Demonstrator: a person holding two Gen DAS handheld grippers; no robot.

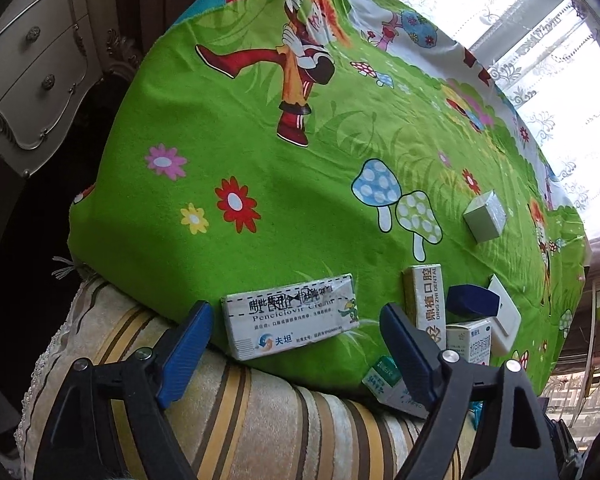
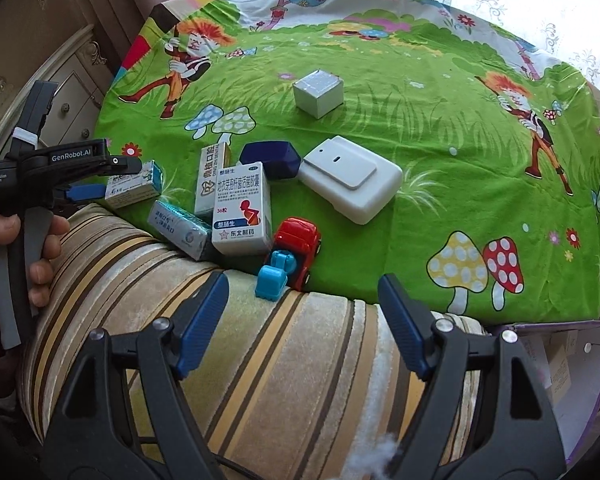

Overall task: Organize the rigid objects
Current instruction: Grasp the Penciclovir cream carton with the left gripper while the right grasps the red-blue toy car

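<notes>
"Penciclovir Cream" on flat white box. "DING ZHI DENTAL" on upright yellow-white box. "36" on white medicine box. "GenRobot.AI" on left gripper body.

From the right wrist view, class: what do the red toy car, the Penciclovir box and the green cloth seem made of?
Red toy car: likely glossy moulded plastic, given its sheen.
Penciclovir box: printed cardboard, matte, with creased edges.
Green cloth: soft printed fabric, probably cotton; it wrinkles and drapes.
</notes>
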